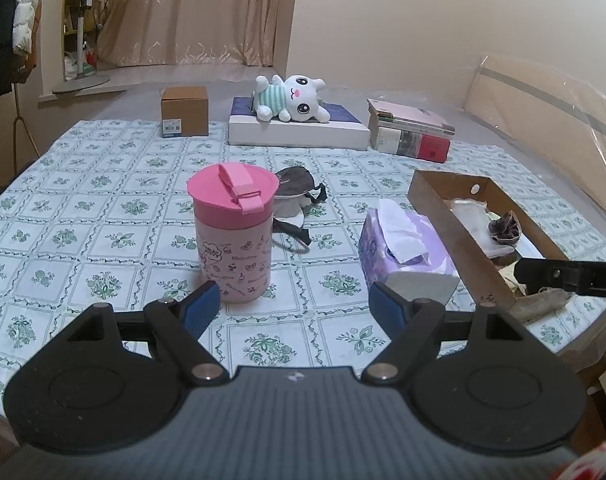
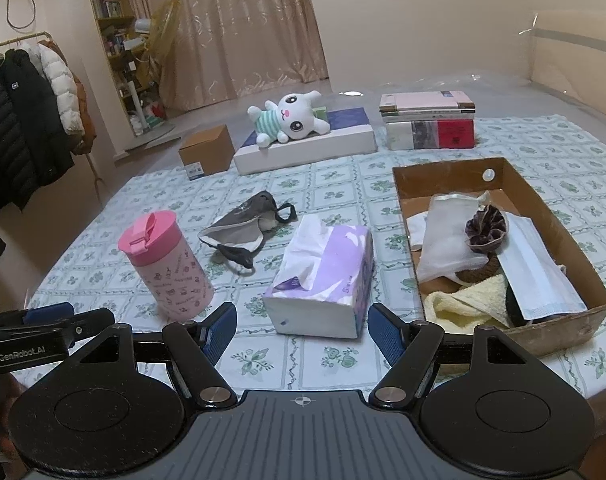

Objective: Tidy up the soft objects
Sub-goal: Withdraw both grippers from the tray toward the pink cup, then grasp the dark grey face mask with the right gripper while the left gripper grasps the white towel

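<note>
Both tongs, left tongs [image 1: 293,304] and right tongs [image 2: 301,330], gape empty near the tissue box [image 2: 323,276]; the grey eye mask [image 2: 243,228] lies behind it.

Black hand-held gripper [image 1: 293,308], blue pads [image 1: 201,306]

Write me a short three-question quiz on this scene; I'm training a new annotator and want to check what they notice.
1. True or false: the plush toy already lies in the cardboard tray.
2. Which item lies between the pink tumbler and the tissue pack in the right wrist view? A) eye mask B) scrunchie C) towel
3. Fill in: the jaws of the left hand-held gripper stand ____, with nothing between them.

Key: 1 false, it lies on a flat white box. 2 A, the eye mask. 3 open.
</note>
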The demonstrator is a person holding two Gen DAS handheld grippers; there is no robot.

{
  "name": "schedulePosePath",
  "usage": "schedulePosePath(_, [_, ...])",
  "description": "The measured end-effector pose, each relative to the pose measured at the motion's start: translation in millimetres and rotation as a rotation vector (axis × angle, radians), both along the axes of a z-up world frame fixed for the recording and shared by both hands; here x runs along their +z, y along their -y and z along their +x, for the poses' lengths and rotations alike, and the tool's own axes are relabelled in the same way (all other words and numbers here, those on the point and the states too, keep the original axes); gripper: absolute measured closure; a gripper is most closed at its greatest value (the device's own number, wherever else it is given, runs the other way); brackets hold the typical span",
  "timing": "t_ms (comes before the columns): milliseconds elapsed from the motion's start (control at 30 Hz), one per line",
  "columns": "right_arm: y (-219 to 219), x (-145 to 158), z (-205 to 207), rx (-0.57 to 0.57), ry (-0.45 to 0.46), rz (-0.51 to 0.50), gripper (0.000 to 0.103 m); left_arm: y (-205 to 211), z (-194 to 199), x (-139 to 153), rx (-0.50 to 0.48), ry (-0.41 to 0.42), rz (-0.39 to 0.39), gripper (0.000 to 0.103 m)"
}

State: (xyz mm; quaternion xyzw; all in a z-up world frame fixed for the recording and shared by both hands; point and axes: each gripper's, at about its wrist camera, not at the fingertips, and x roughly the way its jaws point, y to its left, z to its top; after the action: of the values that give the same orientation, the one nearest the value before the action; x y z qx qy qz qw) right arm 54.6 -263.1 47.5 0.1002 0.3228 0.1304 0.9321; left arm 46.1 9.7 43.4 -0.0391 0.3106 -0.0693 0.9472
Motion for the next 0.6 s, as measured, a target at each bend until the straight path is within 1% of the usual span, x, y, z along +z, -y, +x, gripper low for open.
schedulePosePath(167, [-7.3,2.0,6.8,0.022,0.005,-0.006,0.031,-12.1,-0.1,2.1,-0.009,-0.009,-0.01,0.024])
schedulePosePath(300, [-15.0,7.7,15.6,0.063,0.018,-0.025,0.031,-25.3,2.6,6.8,-0.007,-0.012,-0.01,0.024])
schedulePosePath(433, [-23.1,13.7,29.0,0.132,0.039,-0.08,0.031,-40.6,6.6,14.5,-0.021,0.004,0.029,0.023])
schedulePosePath(600, [-32.0,15.6,50.4,0.218,0.05,-0.143,0.031,-65.5,22.9,24.8,-0.042,0.011,0.067,0.023])
